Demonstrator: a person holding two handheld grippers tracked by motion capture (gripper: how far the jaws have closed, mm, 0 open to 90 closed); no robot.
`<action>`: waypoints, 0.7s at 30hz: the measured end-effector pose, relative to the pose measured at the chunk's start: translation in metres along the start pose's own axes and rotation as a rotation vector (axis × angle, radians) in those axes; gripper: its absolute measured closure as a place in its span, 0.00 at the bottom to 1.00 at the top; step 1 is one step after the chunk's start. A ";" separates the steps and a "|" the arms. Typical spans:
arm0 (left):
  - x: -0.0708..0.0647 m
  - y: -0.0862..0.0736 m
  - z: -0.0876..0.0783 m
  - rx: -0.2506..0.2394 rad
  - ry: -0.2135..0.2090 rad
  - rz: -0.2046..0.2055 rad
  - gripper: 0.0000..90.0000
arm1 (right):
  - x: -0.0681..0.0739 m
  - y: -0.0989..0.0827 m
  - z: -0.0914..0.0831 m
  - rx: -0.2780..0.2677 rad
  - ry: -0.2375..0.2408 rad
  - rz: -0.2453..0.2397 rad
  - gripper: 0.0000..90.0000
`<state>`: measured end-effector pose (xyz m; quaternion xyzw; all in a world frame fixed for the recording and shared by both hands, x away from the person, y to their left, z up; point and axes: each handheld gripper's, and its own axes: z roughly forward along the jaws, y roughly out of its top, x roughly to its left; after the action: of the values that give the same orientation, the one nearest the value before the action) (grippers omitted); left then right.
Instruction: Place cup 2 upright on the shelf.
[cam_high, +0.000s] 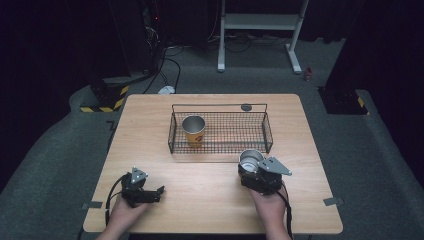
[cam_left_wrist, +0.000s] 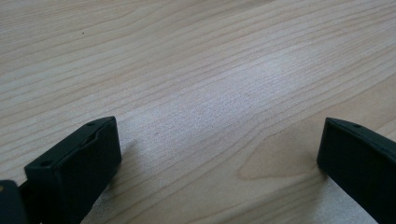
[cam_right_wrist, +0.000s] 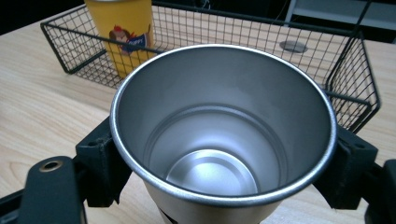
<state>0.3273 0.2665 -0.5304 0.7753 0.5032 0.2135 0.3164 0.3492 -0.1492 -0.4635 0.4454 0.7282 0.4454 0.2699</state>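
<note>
The right hand-held gripper (cam_high: 251, 167) was clamped around an upright steel cup (cam_right_wrist: 223, 126) just in front of the wire basket (cam_high: 268, 131) (a yellow cup (cam_high: 193, 130) stood inside), while the left hand-held gripper (cam_high: 159, 192) rested spread and idle on the table (cam_high: 210, 200).

Lighting the worktop (cam_high: 210, 185) brightly from overhead while leaving the floor (cam_high: 60, 150) and background dim and murky. Casting soft, short shadows under the left tongs (cam_left_wrist: 219, 149) on the wood grain. Glaring mildly along the cup (cam_right_wrist: 224, 126) rim and off its steel base. Blurring the near jaws in both gripper views. Showing slight softness and compression grain throughout the high view.
</note>
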 end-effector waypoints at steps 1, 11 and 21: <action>0.000 0.000 0.000 0.000 0.000 0.000 0.00 | -0.001 0.002 -0.002 -0.009 -0.006 0.004 0.21; 0.000 -0.001 0.000 -0.006 -0.003 -0.005 0.00 | 0.002 0.008 -0.006 -0.013 -0.007 -0.014 0.21; 0.000 -0.001 0.000 -0.007 -0.009 -0.007 0.00 | 0.003 0.015 -0.007 -0.038 0.013 -0.024 0.21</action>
<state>0.3260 0.2666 -0.5309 0.7735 0.5037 0.2107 0.3219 0.3484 -0.1469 -0.4474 0.4287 0.7267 0.4588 0.2787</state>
